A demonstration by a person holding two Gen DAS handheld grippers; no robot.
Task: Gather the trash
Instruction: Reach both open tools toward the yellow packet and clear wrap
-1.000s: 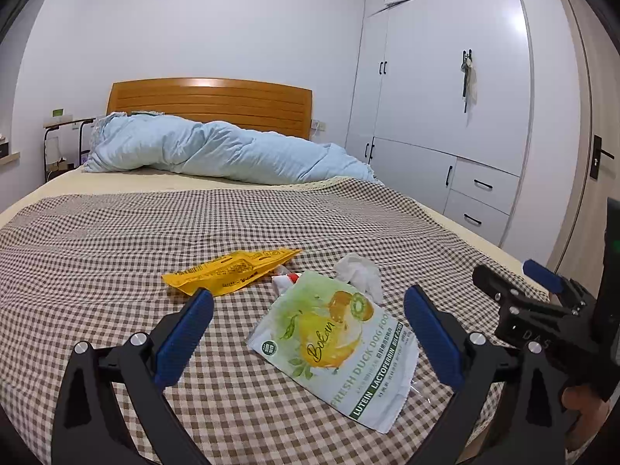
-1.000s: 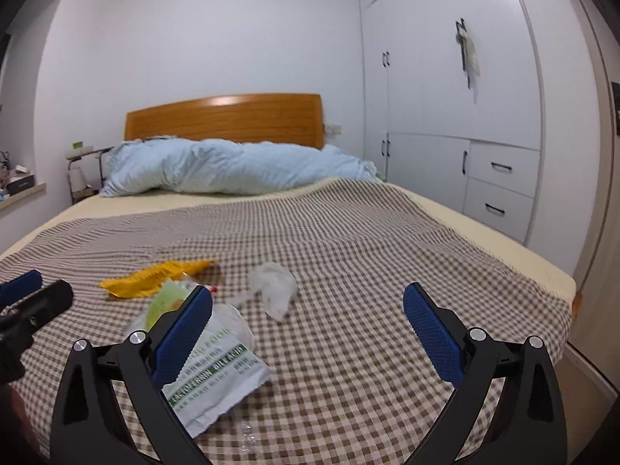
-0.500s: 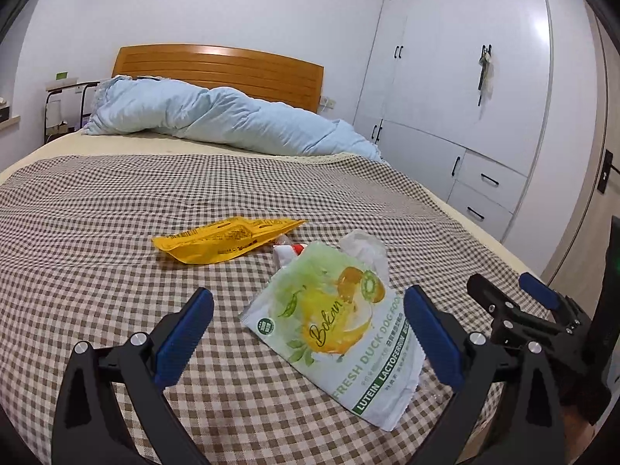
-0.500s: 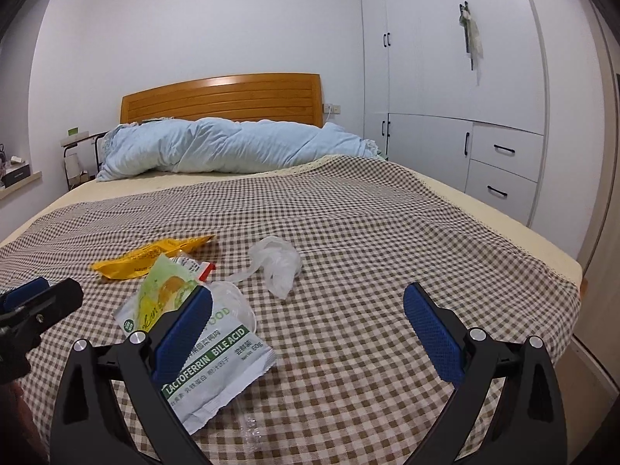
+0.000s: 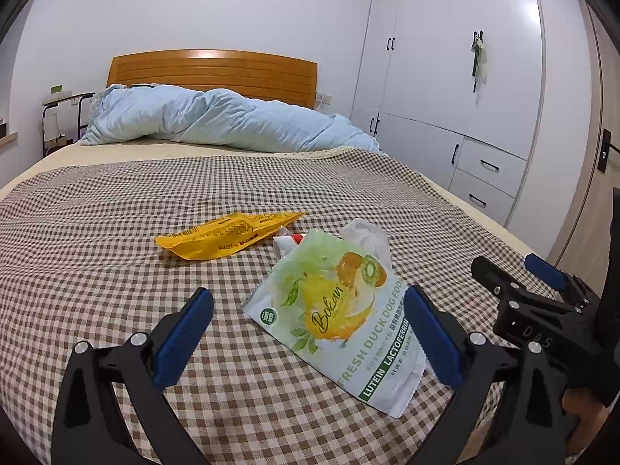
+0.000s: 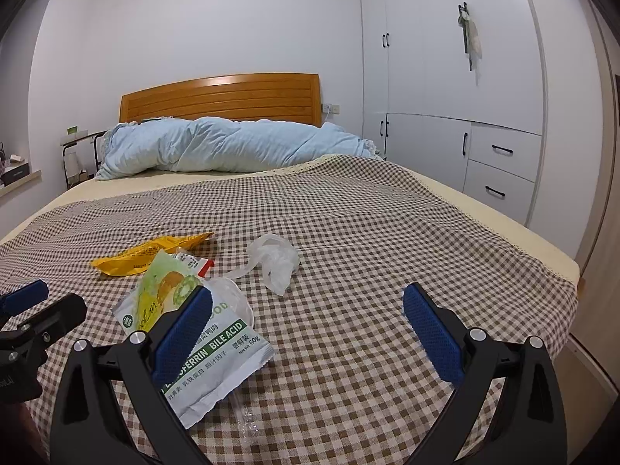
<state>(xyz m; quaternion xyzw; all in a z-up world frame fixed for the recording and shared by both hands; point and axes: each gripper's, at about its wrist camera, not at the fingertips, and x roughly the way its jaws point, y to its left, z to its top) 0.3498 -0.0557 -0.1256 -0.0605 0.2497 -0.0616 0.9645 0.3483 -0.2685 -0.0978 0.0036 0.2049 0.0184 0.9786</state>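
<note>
The trash lies in a loose cluster on the near part of the bed [image 5: 97,232], on its brown checked cover. Nearest us is the dog food pouch [image 5: 341,321], a flat white and green sachet lying face up, its far end lifted a little. We judge it light, thin and slick, likely to slide or buckle if pushed flat, so the raised far edge or a side seam is the place to pinch. Just beyond it to the left lies the yellow wrapper [image 5: 228,234], crumpled and equally light. Between the two peeks a small red and white packet [image 6: 195,262]. To the right sits the crumpled clear plastic bag [image 6: 277,259], soft and springy; any bunched fold will do for a hold.

Our left gripper [image 5: 306,333] hovers low over the cover with jaws spread wide, empty, straddling the pouch's near left part. Our right gripper [image 6: 306,333] is likewise spread and empty, its left finger in front of the pouch.

Far off are the blue duvet [image 5: 217,120], the wooden headboard [image 5: 213,71] and white wardrobes [image 5: 465,77] to the right.
</note>
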